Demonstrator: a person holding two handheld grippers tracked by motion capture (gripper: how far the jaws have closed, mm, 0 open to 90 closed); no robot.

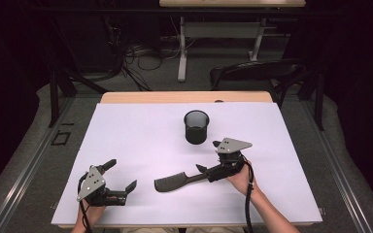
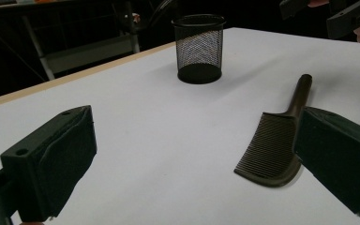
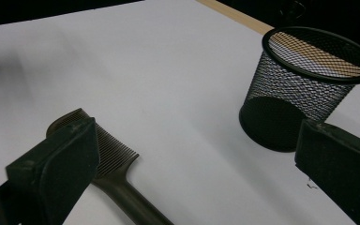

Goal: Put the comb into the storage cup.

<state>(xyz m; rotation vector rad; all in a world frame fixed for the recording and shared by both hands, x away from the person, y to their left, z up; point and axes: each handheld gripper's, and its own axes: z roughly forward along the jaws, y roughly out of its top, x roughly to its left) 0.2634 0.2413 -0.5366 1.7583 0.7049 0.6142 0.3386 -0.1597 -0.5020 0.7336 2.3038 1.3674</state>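
Comb (image 1: pixel 175 181) lies flat, handle just beside right gripper (image 1: pixel 209 156); both grippers' fingers apart.

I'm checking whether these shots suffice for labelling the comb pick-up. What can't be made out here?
- Comb: in the right gripper view its handle end is cut off by the bottom edge, and a jaw covers part of the teeth.
- Comb teeth in the high view: too small.
- Mesh cup contents: dark inside, cannot tell.
- Left hand-held gripper and right hand-held gripper: both open.
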